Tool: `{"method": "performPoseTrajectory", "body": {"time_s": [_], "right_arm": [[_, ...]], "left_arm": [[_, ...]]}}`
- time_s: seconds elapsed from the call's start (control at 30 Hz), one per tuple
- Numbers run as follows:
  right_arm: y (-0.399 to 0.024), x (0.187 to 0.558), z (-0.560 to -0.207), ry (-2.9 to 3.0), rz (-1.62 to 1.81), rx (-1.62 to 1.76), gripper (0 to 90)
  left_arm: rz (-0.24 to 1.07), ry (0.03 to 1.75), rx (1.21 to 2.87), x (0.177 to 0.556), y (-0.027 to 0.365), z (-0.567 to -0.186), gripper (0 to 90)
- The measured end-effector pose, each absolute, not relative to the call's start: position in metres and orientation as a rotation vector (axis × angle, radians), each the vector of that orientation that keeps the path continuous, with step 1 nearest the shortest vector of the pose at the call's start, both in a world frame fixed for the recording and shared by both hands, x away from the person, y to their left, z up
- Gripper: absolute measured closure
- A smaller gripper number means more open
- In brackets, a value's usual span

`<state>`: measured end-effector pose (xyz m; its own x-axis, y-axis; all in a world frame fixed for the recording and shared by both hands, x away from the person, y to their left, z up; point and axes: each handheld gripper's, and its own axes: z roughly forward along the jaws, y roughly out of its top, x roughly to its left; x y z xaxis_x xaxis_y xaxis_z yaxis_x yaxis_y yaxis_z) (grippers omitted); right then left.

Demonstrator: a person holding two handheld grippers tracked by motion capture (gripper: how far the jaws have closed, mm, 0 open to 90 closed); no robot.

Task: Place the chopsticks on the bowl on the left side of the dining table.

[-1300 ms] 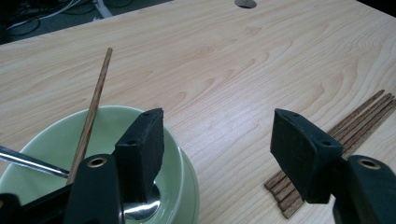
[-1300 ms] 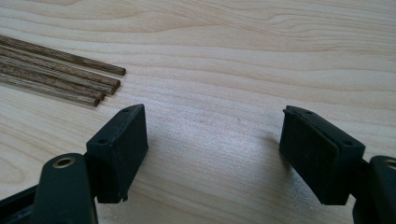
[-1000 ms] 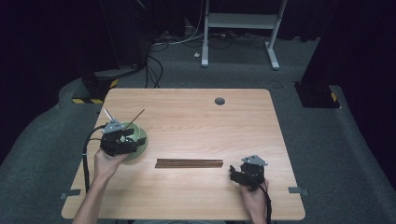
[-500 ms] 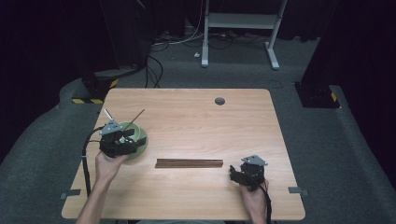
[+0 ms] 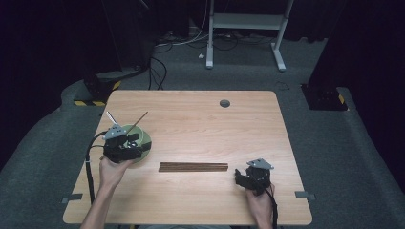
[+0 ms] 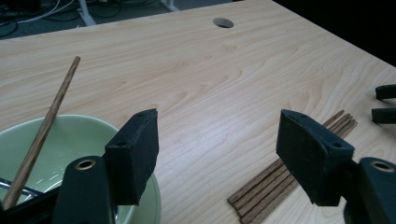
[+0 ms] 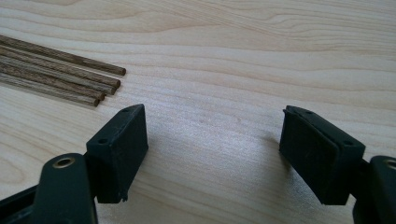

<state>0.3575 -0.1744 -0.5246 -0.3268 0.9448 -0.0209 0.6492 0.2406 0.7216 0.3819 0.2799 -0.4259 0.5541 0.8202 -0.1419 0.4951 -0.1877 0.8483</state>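
Bundle of thin dark-brown wooden sticks (image 5: 193, 167) lying flat on the pale wooden bench (image 5: 200, 124), the landmark here. Left of the bundle, a pale green round bowl (image 5: 142, 141) holds one leaning wooden stick (image 6: 44, 130). Left gripper (image 6: 217, 158) hovers over the bowl's near rim, fingers wide, empty. Right gripper (image 7: 212, 154) sits just right of the bundle's end, fingers wide, empty.
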Motion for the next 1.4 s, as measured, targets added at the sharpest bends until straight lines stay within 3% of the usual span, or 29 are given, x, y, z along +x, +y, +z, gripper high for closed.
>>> {"method": "performPoseTrajectory", "body": {"time_s": [0.47, 0.57, 1.4], "right_arm": [[-0.174, 0.358, -0.525, 2.062, 0.861, 1.454, 22.8], [-0.174, 0.358, -0.525, 2.062, 0.861, 1.454, 22.7], [-0.174, 0.357, -0.525, 2.062, 0.863, 1.457, 22.8]], "left_arm": [[0.387, 1.053, 1.832, 0.381, 0.269, -0.429, 28.3], [0.372, 1.057, 1.854, 0.382, 0.265, -0.431, 23.2], [0.303, 0.990, 1.873, 0.384, 0.233, -0.440, 29.4]]}}
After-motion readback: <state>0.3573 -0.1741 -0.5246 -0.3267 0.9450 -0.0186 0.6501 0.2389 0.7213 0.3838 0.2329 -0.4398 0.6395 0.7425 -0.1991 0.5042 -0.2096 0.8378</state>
